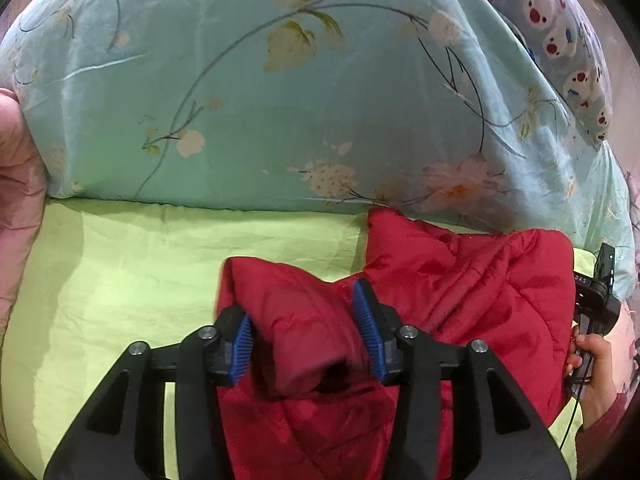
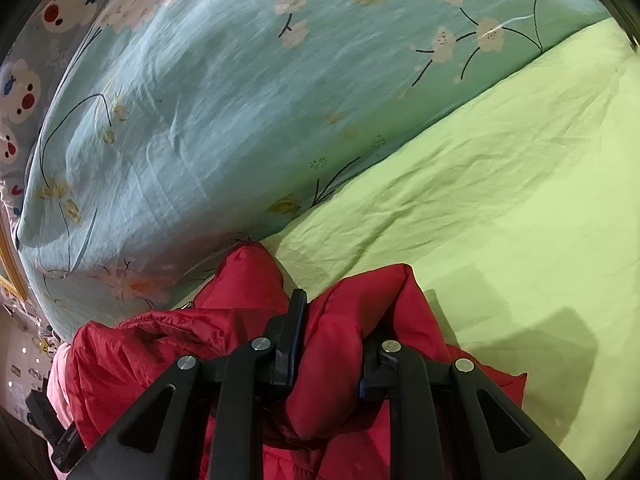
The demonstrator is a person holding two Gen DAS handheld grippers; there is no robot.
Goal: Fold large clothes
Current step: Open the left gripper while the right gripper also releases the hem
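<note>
My left hand-held gripper (image 1: 306, 332) holds a bunched fold of the red jacket (image 1: 460, 280) between its blue pads (image 1: 370, 328). My right hand-held gripper (image 2: 330, 344) is clamped on another puffed fold of the jacket (image 2: 340, 360). The jacket lies crumpled on the near part of the green sheet (image 2: 500, 200), its far edge touching the floral quilt (image 1: 280, 100).

Cloth everywhere, hard plastic only on the tools.

The red jacket (image 1: 472, 280) is quilted padded cloth with a slight sheen; the green bedsheet (image 1: 120, 280) is matt, creased cotton-like fabric; the floral quilt (image 1: 240, 100) looks smooth and faintly silky. The left gripper (image 1: 308, 336) is matt black plastic with bright metal pins and ribbed blue pads (image 1: 366, 316); the right gripper (image 2: 332, 344) matches.
</note>
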